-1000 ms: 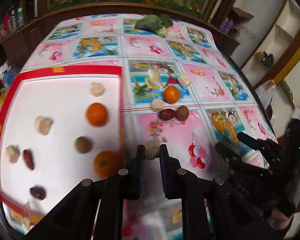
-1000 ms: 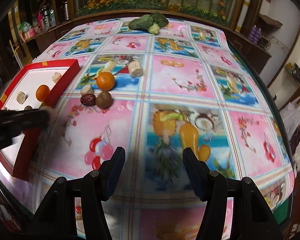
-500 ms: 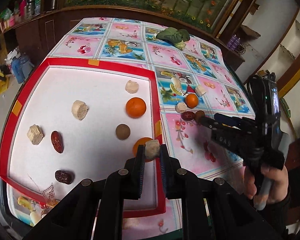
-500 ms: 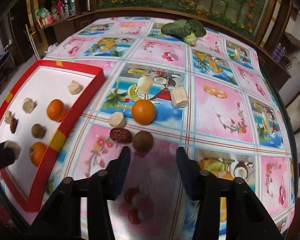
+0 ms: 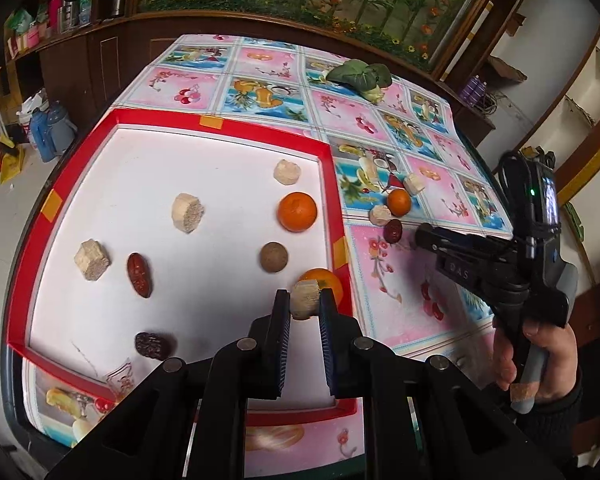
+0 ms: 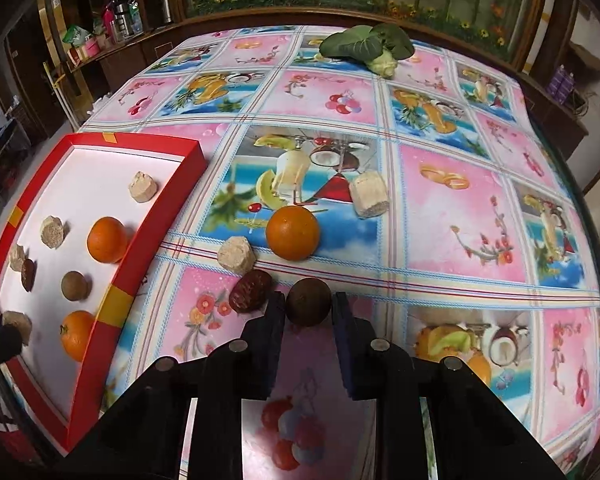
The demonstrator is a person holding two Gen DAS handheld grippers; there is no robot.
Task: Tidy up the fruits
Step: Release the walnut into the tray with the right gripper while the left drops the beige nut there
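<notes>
Red-rimmed tray [image 5: 327,148] now lies under the left tongs [image 5: 304,308], which a second ago hung over the table: they clench a pale chunk [image 5: 305,300], ready to drop. The right tongs [image 6: 307,307] have advanced to straddle the brown fruit [image 6: 308,307] on the table, contact unclear. Only the right view shows this; the left shows the tray's contents.
</notes>
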